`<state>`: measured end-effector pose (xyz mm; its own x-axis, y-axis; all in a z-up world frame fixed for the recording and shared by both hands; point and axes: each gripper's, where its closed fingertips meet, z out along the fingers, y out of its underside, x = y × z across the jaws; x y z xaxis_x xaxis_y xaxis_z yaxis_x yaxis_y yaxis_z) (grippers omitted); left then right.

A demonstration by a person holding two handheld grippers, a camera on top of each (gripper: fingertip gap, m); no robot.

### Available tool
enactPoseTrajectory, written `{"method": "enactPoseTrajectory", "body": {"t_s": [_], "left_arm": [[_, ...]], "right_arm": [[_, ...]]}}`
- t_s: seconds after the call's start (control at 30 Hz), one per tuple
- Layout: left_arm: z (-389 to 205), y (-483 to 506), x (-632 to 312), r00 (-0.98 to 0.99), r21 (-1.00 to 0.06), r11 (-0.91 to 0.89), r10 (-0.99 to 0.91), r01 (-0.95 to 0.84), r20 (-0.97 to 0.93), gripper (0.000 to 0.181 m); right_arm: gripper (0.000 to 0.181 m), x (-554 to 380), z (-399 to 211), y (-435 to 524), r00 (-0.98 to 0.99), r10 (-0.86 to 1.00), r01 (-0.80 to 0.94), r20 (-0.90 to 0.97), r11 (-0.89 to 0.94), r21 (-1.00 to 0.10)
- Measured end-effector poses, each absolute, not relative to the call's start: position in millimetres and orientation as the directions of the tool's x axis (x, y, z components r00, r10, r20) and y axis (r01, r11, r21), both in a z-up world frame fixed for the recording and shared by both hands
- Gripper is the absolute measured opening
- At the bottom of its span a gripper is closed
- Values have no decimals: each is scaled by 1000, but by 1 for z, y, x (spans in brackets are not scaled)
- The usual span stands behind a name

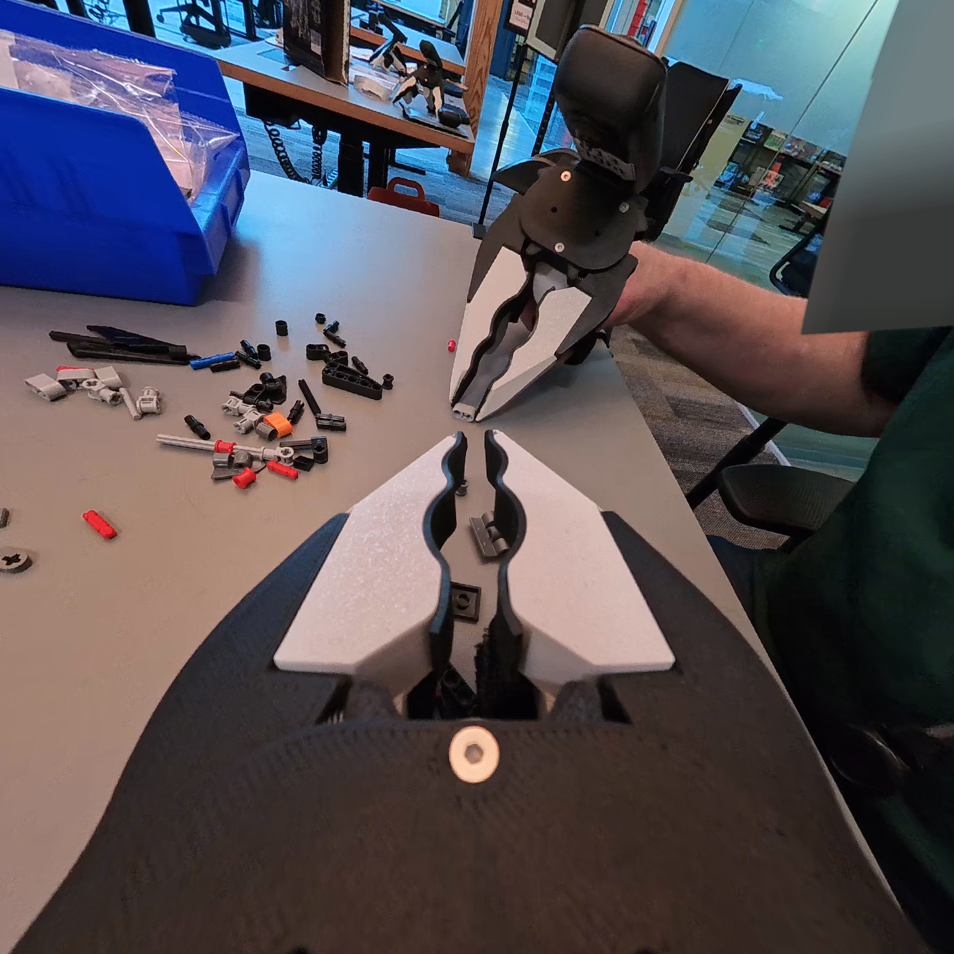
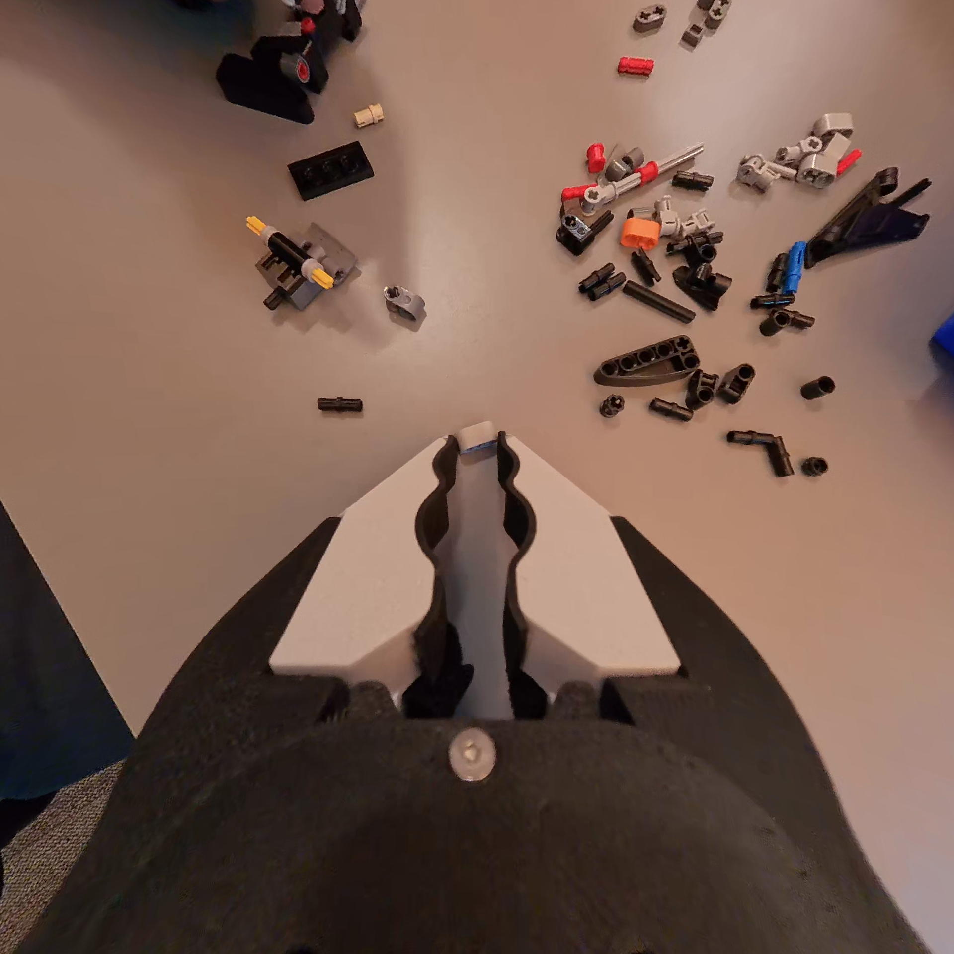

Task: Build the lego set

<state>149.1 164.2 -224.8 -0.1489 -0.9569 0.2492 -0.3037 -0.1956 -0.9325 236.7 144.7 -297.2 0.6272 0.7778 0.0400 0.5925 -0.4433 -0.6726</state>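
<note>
My right gripper is shut on a small light-grey lego piece at its fingertips, held just above the grey table. It also shows in the left wrist view, pointing down with the grey piece at its tip. My left gripper is slightly open and empty, just in front of the right gripper's tip. A small partial assembly with a black bar and yellow axle ends lies on the table to the left. Loose black, grey, red and orange pieces lie scattered to the right.
A blue bin with plastic bags stands at the back left. A black flat plate, a black built part and a tan pin lie far left. A grey hinge piece lies under my left fingers. The table edge runs on the right. Tip to tip, the grippers are about 12 cm apart. My left tips are roughly 8 cm from the black flat plate.
</note>
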Motion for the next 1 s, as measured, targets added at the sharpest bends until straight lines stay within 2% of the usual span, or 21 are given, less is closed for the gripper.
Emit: {"method": "enactPoseTrajectory", "body": {"t_s": [0.33, 0.5, 0.67, 0.83, 1.0], "left_arm": [[-224, 165, 149, -148, -932, -203, -956, -300, 255, 5], [-223, 163, 149, -154, -938, -182, -960, -296, 235, 6], [-222, 152, 151, -170, -955, 10, -984, -297, 43, 11], [-218, 139, 154, -182, -930, 219, -968, -295, -171, 21], [-219, 139, 156, -154, -911, 287, -956, -297, -251, 22]], "right_arm": [[14, 210, -274, 131, 591, 806, 592, 34, -404, -698], [14, 170, -262, 111, 535, 842, 533, -72, -402, -745], [14, 151, -244, 113, 518, 822, 361, -236, -460, -811], [13, 152, -224, 128, 492, 790, 231, -366, -524, -820], [13, 147, -214, 139, 459, 787, 184, -414, -539, -822]]}}
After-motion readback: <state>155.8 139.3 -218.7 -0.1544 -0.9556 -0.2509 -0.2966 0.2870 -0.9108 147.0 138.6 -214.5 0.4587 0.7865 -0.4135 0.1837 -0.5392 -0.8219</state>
